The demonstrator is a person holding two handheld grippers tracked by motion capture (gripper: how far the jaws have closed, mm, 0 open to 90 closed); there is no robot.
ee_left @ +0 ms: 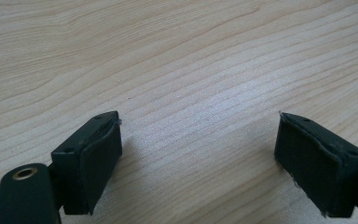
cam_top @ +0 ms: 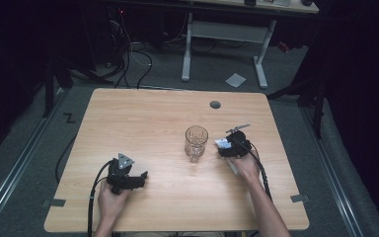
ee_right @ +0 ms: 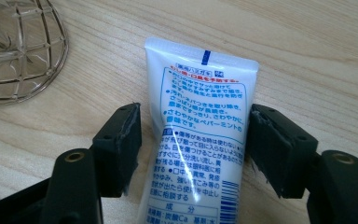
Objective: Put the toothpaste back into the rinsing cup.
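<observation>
A white toothpaste tube [ee_right: 200,93] with blue and red print lies on the wooden table, crimped end pointing away from me. My right gripper [ee_right: 196,116] is open, one jaw on each side of the tube. The right jaw is about touching it and the left jaw stands a little apart. In the high view the tube [cam_top: 222,143] and right gripper [cam_top: 228,146] are just right of a clear patterned glass [cam_top: 196,142] that stands upright mid-table. The glass rim [ee_right: 18,51] is at upper left in the right gripper view. My left gripper [cam_top: 142,177] is open and holds nothing, over bare wood [ee_left: 198,126].
The table [cam_top: 143,113] has a grey grommet [cam_top: 215,104] near its far edge. Cables trail from both grippers off the near edge. Beyond the table are a white desk frame [cam_top: 224,34], floor cables and a scrap of paper [cam_top: 235,79].
</observation>
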